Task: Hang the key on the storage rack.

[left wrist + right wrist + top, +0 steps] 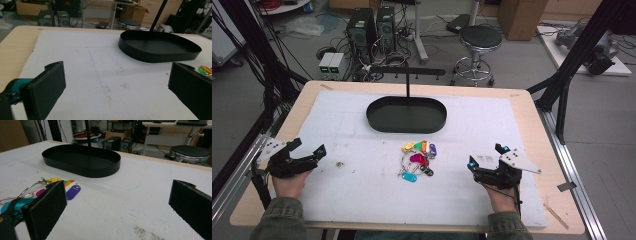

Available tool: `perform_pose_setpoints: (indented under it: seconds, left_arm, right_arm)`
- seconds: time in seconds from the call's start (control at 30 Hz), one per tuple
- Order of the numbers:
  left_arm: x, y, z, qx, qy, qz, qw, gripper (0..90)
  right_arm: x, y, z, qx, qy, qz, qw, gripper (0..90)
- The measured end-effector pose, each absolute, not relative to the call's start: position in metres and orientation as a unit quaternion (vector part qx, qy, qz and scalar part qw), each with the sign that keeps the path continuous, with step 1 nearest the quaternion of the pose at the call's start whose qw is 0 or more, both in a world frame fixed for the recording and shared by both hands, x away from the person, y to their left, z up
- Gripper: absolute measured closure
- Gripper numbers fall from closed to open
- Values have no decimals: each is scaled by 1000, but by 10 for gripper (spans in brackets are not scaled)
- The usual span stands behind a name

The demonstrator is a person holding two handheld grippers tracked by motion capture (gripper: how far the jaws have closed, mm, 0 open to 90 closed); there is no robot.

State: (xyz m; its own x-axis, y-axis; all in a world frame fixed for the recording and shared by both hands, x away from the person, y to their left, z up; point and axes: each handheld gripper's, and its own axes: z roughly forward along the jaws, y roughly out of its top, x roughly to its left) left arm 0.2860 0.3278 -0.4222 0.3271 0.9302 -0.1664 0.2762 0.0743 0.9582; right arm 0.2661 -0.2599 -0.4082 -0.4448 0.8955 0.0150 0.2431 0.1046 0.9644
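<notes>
Keys on a ring with coloured tags (418, 160) lie in a loose heap at the middle of the table (532, 107), just in front of the black oval tray (406, 114), and we read that spot as a shared starting point both hands can reach equally. We see the left gripper (314, 152) and the right gripper (472, 165) resting on the white mat to either side, well apart from the bunch, each with jaws spread wide and nothing between them, which we take as a ready pose before any reach. The high view gives us the whole layout, including the thin post rising from the tray's far side. The right gripper view adds the purple tag (73, 192) and the metal clasp (43, 181) close up, while the left gripper view catches just a corner of the tags (205, 70) past its far jaw.
</notes>
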Motion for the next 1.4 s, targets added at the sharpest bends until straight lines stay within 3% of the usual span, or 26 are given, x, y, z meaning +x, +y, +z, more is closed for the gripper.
perform_pose_setpoints:
  seconds: [1.4]
  left_arm:
    - [284,324,-422,624,488,299,532,17]
  right_arm:
    - [269,-226,-406,383,726,506,265,5]
